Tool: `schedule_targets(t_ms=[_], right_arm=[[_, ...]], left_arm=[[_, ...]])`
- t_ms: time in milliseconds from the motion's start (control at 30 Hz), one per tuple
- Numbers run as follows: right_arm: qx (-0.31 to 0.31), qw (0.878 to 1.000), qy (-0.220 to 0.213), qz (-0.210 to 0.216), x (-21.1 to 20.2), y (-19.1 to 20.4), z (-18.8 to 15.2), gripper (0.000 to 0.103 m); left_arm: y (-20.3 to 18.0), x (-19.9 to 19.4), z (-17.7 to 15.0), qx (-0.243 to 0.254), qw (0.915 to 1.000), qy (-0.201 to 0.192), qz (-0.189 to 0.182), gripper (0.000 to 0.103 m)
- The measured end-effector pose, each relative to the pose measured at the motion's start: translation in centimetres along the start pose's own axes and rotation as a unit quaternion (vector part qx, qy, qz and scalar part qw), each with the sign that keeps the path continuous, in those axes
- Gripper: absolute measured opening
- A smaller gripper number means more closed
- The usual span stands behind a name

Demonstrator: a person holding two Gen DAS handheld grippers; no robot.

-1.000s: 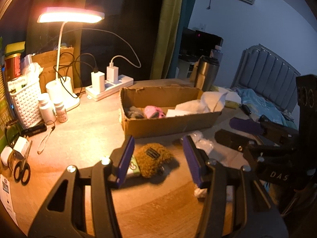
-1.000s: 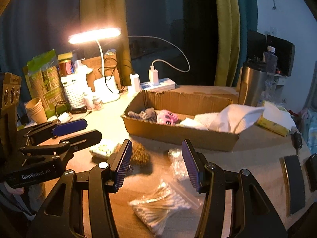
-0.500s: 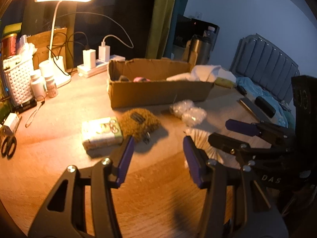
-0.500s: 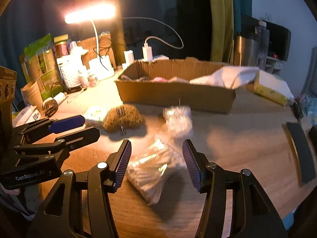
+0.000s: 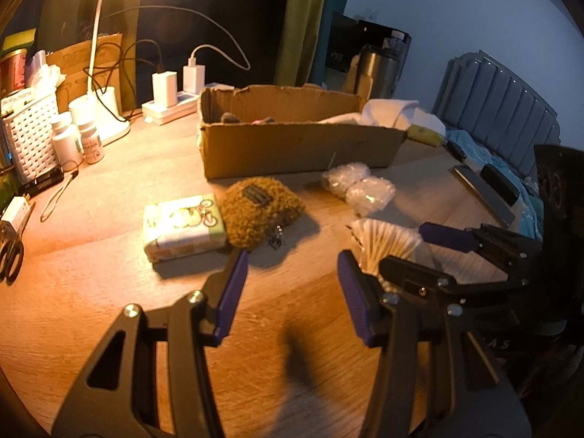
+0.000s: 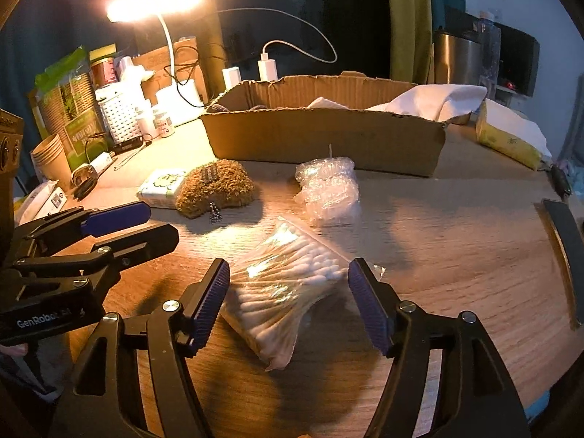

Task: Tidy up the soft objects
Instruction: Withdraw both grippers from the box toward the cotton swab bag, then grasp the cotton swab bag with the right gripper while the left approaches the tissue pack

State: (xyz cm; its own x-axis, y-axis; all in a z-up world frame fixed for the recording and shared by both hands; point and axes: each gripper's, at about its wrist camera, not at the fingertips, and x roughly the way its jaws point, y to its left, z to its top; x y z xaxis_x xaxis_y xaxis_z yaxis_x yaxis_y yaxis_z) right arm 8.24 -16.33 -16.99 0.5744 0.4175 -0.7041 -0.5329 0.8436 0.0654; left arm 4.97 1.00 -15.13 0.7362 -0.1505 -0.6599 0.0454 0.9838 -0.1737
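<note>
A clear bag of cotton swabs [image 6: 288,288] lies on the wooden table between the fingers of my right gripper [image 6: 288,295], whose jaws are opening and do not press on it. The same bag [image 5: 387,244] shows under the right gripper [image 5: 419,248] in the left wrist view. My left gripper [image 5: 292,281] hangs open over bare table, nothing between its fingers. Just beyond it lie a fuzzy brown pouch [image 5: 261,208] and a tissue pack [image 5: 182,224]. A bubble-wrap bundle [image 6: 328,189] sits before the cardboard box [image 6: 321,138], which holds white cloth [image 6: 434,100].
A lit desk lamp [image 5: 109,36], power strip with chargers [image 5: 171,102], white basket [image 5: 31,135], pill bottles and scissors [image 5: 11,255] crowd the left. A steel tumbler [image 6: 456,58] and yellow tissue pack [image 6: 507,135] stand right. Dark flat items [image 5: 481,197] lie near the right edge.
Both grippers have sunk toward the table. The right gripper's jaws have widened and now straddle the swab bag. The left jaws keep their gap.
</note>
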Motion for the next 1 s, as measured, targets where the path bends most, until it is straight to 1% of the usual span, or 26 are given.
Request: schedule_targets(t_ms=[100,133,200,333,500,567,600,667,767,833,1000], right_arm=[[0.002,1.000,0.000,-0.009,0.3,-0.2,0.0,0.076],[0.001,1.000,0.001,-0.015,0.5,-0.3,0.0,0.079],[0.006,1.000,0.007,-0.015,0.9,-0.6,0.0,0.084],[0.009,1.000,0.008,-0.011,1.0,-0.9,-0.1,0.084],[0.013,1.000,0.012,-0.003,1.4,-1.0,-0.2,0.083],[0.016,0.999,0.022,0.019,1.8,-0.8,-0.2,0.075],[0.009,1.000,0.022,0.020,1.8,-0.5,-0.2,0.071],[0.003,0.999,0.022,0.025,1.9,0.0,-0.2,0.057],[-0.010,0.999,0.021,0.027,1.8,0.7,0.0,0.048],[-0.016,0.999,0.019,0.030,1.6,0.9,0.4,0.044],[-0.019,0.999,-0.009,0.034,0.3,0.4,1.8,0.044]], left_arm=[[0.0,0.4,0.0,0.002,1.0000,0.006,0.003,0.053],[0.0,0.6,0.1,0.002,1.0000,0.007,0.004,0.053],[0.2,0.8,0.1,-0.001,0.9999,0.009,0.008,0.053],[0.6,1.0,0.4,-0.006,0.9998,0.010,0.013,0.053],[0.4,1.5,0.5,-0.002,0.9998,0.015,0.009,0.053],[0.4,1.5,0.6,-0.001,0.9998,0.016,0.009,0.053],[0.4,1.6,0.7,-0.001,0.9998,0.016,0.010,0.053],[0.5,1.6,0.7,-0.003,0.9998,0.016,0.012,0.053],[0.8,1.6,0.9,-0.005,0.9997,0.015,0.016,0.053],[0.9,1.5,1.2,-0.004,0.9997,0.014,0.018,0.053],[1.2,1.5,2.2,-0.002,0.9996,0.007,0.027,0.053]])
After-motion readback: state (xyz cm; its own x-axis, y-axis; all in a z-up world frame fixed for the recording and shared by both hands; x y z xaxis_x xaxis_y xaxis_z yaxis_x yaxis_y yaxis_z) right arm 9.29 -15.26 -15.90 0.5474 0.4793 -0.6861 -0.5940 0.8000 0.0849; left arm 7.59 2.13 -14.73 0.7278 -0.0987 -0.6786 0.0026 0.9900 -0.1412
